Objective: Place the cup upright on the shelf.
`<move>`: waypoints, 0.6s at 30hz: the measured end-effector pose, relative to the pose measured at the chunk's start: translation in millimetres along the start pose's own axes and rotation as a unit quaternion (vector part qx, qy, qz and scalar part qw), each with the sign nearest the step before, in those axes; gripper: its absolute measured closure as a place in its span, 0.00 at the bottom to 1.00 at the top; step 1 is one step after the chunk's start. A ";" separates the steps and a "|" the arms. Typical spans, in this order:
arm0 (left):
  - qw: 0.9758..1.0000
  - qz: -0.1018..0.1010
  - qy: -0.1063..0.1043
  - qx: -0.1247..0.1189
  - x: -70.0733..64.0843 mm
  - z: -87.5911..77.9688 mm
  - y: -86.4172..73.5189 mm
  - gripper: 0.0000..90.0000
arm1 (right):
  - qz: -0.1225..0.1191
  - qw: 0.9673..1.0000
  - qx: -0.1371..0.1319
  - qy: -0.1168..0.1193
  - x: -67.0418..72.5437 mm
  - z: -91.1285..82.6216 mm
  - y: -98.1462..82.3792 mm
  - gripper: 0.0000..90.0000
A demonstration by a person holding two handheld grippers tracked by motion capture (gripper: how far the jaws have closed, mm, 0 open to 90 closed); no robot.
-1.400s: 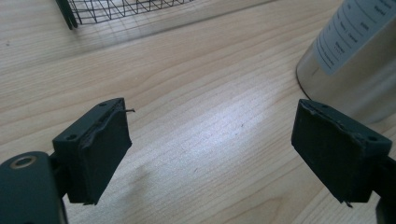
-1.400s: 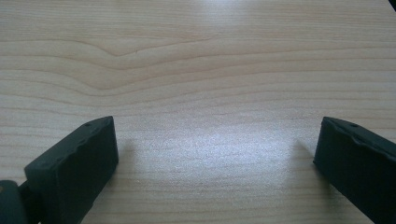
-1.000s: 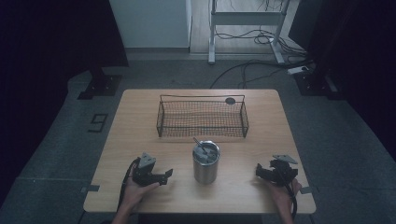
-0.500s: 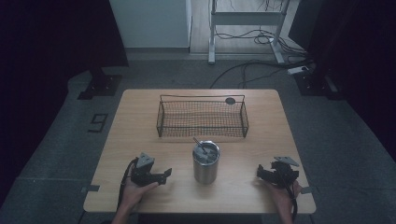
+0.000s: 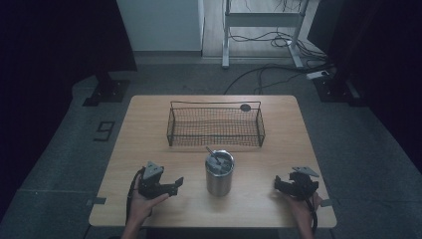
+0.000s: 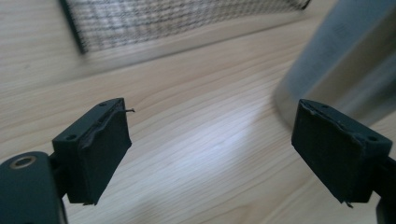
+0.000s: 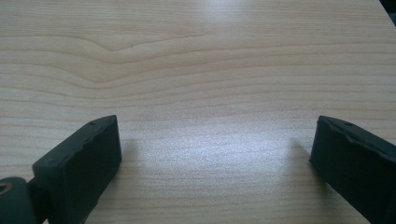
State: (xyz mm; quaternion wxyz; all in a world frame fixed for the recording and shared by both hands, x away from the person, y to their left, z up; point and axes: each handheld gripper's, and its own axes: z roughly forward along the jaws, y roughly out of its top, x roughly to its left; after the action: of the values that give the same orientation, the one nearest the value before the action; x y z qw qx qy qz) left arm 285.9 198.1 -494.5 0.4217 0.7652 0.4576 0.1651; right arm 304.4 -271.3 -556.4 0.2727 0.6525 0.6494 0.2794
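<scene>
A steel tumbler [image 5: 219,173] with a utensil handle sticking out of it stands near the front middle of the wooden table [image 5: 149,124]. Behind it sits a black wire basket [image 5: 215,125], which looks empty. My left gripper [image 5: 175,183] rests at the front left, open, its jaws wide apart and pointing toward the tumbler [image 6: 341,65]; the basket's mesh [image 6: 177,18] shows beyond them. My right gripper [image 5: 277,183] rests at the front right, also open, with bare table [image 7: 201,70] between its jaws.
A small dark round object [image 5: 245,107] lies on the table just behind the basket's right end. Around the table, cables and a metal stand's legs [image 5: 259,30] cross the floor at the back.
</scene>
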 end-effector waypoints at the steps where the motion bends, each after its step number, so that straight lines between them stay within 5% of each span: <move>1: 1.000 -0.002 -0.013 -0.007 -5.5 -0.1 2.0 0.13 | 0.000 1.000 0.000 0.000 0.0 0.0 0.0 0.02; 7: 0.999 0.013 -0.033 -0.001 -22.5 6.9 8.5 0.12 | 0.000 1.000 -0.001 0.000 0.0 0.0 -0.2 0.02; 18: 0.999 0.013 -0.046 -0.006 -32.9 5.0 15.2 0.12 | 0.001 1.000 -0.001 -0.001 -0.1 -0.2 -0.4 0.02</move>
State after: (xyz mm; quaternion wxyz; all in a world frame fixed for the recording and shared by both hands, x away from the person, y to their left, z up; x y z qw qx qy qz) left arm 280.3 164.5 -481.0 0.4444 0.7752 0.4271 0.1381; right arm 303.9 -271.4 -556.6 0.2737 0.6534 0.6479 0.2801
